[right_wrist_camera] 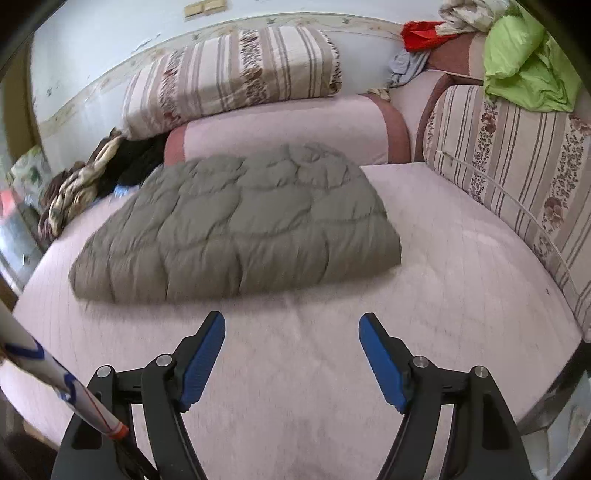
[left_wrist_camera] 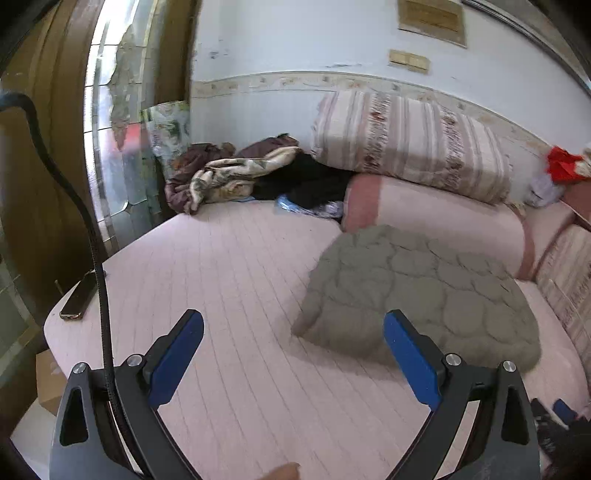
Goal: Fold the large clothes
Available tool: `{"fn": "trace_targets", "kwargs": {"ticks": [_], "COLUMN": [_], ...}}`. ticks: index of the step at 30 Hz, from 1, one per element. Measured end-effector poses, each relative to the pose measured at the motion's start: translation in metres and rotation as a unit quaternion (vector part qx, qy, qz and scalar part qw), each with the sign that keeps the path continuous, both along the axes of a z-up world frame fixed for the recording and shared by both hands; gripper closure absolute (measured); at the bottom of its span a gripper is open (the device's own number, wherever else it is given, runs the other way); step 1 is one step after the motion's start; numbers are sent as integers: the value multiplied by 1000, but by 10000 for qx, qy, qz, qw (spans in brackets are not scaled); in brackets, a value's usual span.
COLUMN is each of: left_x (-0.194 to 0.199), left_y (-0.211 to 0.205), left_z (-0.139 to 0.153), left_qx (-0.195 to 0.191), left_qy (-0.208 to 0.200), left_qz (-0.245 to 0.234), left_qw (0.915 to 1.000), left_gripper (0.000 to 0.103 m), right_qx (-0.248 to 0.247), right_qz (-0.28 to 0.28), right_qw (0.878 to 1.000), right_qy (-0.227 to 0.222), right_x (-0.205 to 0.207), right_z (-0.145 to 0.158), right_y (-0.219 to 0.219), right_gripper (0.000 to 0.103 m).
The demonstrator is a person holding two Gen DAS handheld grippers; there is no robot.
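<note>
A grey-green quilted jacket (left_wrist_camera: 417,295) lies folded into a thick bundle on the pink bed (left_wrist_camera: 229,280). In the right wrist view the same jacket (right_wrist_camera: 240,225) fills the middle of the bed (right_wrist_camera: 461,295). My left gripper (left_wrist_camera: 293,325) hovers open over the sheet, its right finger in front of the jacket's near edge, nothing between its blue pads. My right gripper (right_wrist_camera: 291,326) is open too, held short of the jacket's front edge and apart from it, with only bare sheet between the pads.
A striped quilt (right_wrist_camera: 232,74) and a pink bolster (right_wrist_camera: 288,129) lie behind the jacket. Crumpled clothes (left_wrist_camera: 236,173) sit at the far left corner, a green garment (right_wrist_camera: 528,62) and red cloth (right_wrist_camera: 421,33) at the right. A phone (left_wrist_camera: 79,295) rests at the bed's left edge. A striped cushion (right_wrist_camera: 517,173) lines the right side.
</note>
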State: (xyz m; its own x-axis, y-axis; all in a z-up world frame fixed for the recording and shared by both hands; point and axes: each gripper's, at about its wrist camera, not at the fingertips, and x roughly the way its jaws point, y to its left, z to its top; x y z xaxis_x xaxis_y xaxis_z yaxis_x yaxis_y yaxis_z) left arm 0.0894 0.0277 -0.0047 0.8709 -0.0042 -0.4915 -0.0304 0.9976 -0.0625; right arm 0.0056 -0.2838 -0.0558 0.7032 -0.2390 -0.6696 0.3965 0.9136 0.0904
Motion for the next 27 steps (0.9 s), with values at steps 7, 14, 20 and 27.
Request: {"fn": "trace_targets", "kwargs": {"ticks": [7, 14, 20, 27], "left_x": [-39, -55, -66, -66], "left_y": [-22, -36, -50, -50], "left_z": [-14, -25, -23, -27], "left_qx": [161, 84, 482, 461], "left_qy": [359, 695, 448, 460], "left_qz": [-385, -513, -344, -365], "left_qw": [9985, 9962, 9972, 9972], "left_gripper": [5, 5, 5, 5], "right_qx": [-254, -372, -593, -657], "right_qz": [137, 61, -14, -51], "right_qw": [9994, 9992, 9982, 9976], "right_qy": [202, 115, 89, 188], "right_x": [-21, -28, -30, -28], "right_z": [-22, -22, -25, -32], "right_y": [28, 30, 30, 26], "right_gripper": [22, 22, 19, 19]}}
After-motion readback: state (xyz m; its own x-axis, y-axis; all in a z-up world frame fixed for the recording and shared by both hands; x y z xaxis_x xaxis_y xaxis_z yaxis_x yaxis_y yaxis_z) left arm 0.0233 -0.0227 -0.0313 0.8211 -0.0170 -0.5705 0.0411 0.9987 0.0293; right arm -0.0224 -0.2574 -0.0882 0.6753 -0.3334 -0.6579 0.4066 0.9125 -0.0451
